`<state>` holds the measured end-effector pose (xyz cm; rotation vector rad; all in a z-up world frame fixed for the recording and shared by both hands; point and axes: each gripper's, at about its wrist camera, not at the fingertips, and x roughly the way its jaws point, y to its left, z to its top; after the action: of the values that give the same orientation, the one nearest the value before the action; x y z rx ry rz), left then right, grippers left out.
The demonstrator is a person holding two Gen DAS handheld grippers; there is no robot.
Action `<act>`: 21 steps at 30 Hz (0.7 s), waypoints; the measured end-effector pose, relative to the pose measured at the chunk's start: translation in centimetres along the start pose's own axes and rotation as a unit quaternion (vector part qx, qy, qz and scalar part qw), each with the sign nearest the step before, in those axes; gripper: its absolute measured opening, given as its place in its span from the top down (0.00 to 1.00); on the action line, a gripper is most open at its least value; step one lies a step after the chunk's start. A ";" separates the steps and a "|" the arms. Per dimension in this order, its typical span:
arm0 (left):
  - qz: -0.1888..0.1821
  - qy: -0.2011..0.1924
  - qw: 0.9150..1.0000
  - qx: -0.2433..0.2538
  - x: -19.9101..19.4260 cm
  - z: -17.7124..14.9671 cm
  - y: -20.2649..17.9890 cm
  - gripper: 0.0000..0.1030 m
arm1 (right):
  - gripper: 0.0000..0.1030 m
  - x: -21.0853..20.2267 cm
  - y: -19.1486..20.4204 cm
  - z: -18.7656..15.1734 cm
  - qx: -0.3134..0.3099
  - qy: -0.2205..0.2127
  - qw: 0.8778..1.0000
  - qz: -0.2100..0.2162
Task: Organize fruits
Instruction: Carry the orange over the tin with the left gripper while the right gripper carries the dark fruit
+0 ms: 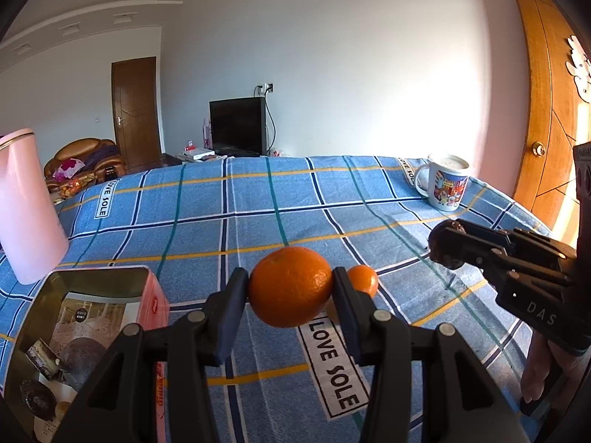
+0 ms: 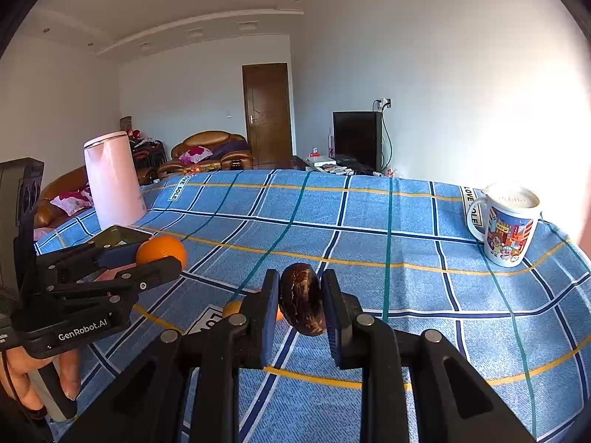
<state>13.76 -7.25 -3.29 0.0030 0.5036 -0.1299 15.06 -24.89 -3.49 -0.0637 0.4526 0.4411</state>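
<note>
Fig.: both grippers loaded above the blue plaid cloth [image 1: 258,203]. Your left gripper [image 1: 291,288] has its jaws closed on the large orange [image 1: 291,291], pads at roughly the widest girth, fruit lifted off the cloth; your right gripper [image 2: 300,302] has its jaws narrowed on a dark brown wrinkled fruit [image 2: 302,302], exact kind unclear. A small orange [image 1: 364,278] sits on the cloth just beyond the left gripper's right finger, partly hidden. The open tin [image 1: 92,295], w/ dark pieces inside, lies at the near left corner beside the pink kettle [image 1: 26,203]; the mug [image 1: 443,184] stands well apart at the far right. Judged step: carry each fruit to its place, prob. the tin, though the destination is not certain. To do it well, keep squeeze steady w/o crushing, move the left load first since it is nearest the tin, lower until the fruit is inside the walls before opening, and keep the two grippers apart so they don't collide. Orientation: the large orange is near-round, no real long axis, stem end not discernible. The dark fruit is oval, long axis approx. vertical in the right wrist view, gripped across its short axis; it may pivot, so avoid quick wrist turns.
</note>
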 end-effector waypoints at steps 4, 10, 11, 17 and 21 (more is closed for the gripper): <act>0.006 -0.014 1.000 0.006 -0.7 -0.2 -0.1 0.53 | 0.76 -0.7 0.3 -0.1 -0.003 -0.018 1.000 0.001; 0.013 -0.032 0.999 0.011 -1.6 -0.4 -0.2 0.53 | 0.76 -1.6 0.7 -0.2 -0.006 -0.040 0.999 0.006; 0.014 -0.034 0.999 0.011 -1.7 -0.4 -0.3 0.53 | 0.76 -1.7 0.8 -0.2 -0.007 -0.043 0.999 0.007; 0.020 -0.048 0.999 0.013 -2.5 -0.7 -0.2 0.53 | 0.76 -2.4 1.3 -0.3 -0.011 -0.059 0.998 0.010; 0.020 -0.052 0.998 0.016 -2.7 -0.8 -0.3 0.53 | 0.76 -2.6 1.7 -0.3 -0.012 -0.062 0.998 0.012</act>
<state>10.96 -7.19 -2.67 0.0376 0.3966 -0.0983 12.09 -24.45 -2.54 -0.0541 0.3256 0.4718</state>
